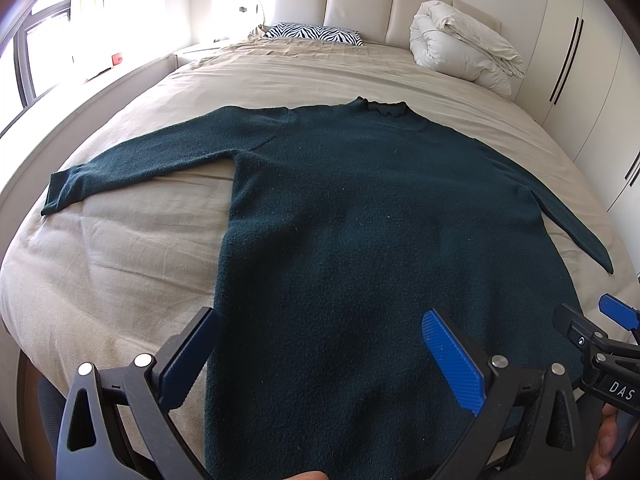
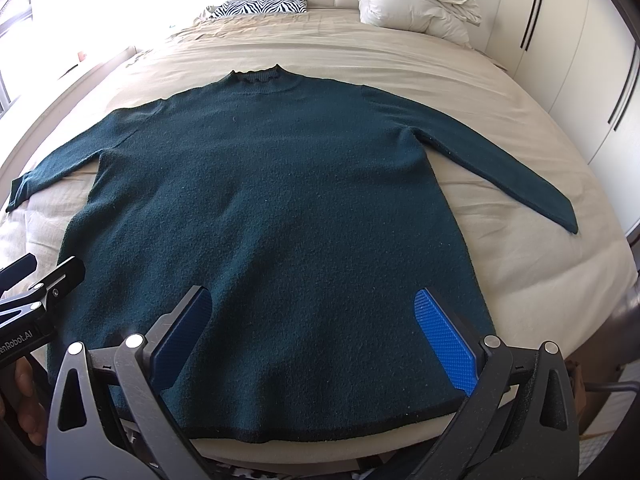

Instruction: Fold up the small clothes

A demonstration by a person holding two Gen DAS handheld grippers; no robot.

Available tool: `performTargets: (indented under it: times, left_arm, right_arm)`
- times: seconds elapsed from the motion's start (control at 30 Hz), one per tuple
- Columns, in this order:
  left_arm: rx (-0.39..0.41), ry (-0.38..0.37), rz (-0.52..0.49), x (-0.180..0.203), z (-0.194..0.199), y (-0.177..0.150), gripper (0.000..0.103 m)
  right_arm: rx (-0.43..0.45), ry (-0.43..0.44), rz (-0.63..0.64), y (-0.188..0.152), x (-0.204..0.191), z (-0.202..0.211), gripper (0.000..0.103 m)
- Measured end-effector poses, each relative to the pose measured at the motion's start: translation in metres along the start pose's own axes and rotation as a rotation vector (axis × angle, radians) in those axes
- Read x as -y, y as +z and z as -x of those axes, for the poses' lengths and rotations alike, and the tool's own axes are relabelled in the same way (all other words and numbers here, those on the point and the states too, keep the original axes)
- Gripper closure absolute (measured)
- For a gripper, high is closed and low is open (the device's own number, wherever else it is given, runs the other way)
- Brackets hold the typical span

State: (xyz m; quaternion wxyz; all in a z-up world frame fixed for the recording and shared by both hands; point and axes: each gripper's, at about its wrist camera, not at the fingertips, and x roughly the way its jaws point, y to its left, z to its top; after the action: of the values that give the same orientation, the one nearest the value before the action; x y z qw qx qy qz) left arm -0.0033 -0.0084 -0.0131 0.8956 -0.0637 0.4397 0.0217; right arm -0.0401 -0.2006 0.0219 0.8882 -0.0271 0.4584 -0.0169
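Lying flat across the bed (image 2: pixel 520 92), a dark green sweater (image 2: pixel 280 208) is spread front-up with its collar toward the headboard (image 1: pixel 360 4) and its hem at the near edge. Both sleeves are stretched out sideways, one toward each side edge of the bed, angling slightly back toward the near edge.

The left gripper (image 1: pixel 320 360) hovers over the hem near the sweater's left side, its jaws spread wide with nothing between them. The right gripper (image 2: pixel 316 340) is over the hem toward the sweater's right side, jaws likewise wide apart and empty. Whether either gripper touches the fabric cannot be told.

At the far edge of the bed, a zebra-striped pillow (image 1: pixel 316 34) sits left of centre, and a rolled white duvet (image 1: pixel 460 46) rests in the far right corner.
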Motion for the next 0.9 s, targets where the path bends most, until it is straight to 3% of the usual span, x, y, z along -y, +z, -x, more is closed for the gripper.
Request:
performTargets:
  times: [0.3, 0.6, 0.73, 0.9]
  left_arm:
    - [-0.005, -0.009, 0.003, 0.003, -0.001, -0.003, 0.000]
    - [-0.025, -0.090, 0.022, 0.003, -0.005, -0.003, 0.000]
    - [-0.071, -0.183, 0.066, -0.002, -0.015, 0.004, 0.000]
    - [-0.089, -0.294, 0.143, -0.006, -0.028, 0.018, 0.000]
  right_arm:
    - [-0.006, 0.001, -0.002, -0.002, 0.001, -0.003, 0.000]
    - [0.006, 0.017, -0.032, 0.000, 0.009, -0.007, 0.000]
    - [0.078, 0.071, -0.170, 0.006, 0.051, -0.005, 0.000]
    - [0.149, 0.066, -0.429, 0.008, 0.150, -0.015, 0.000]
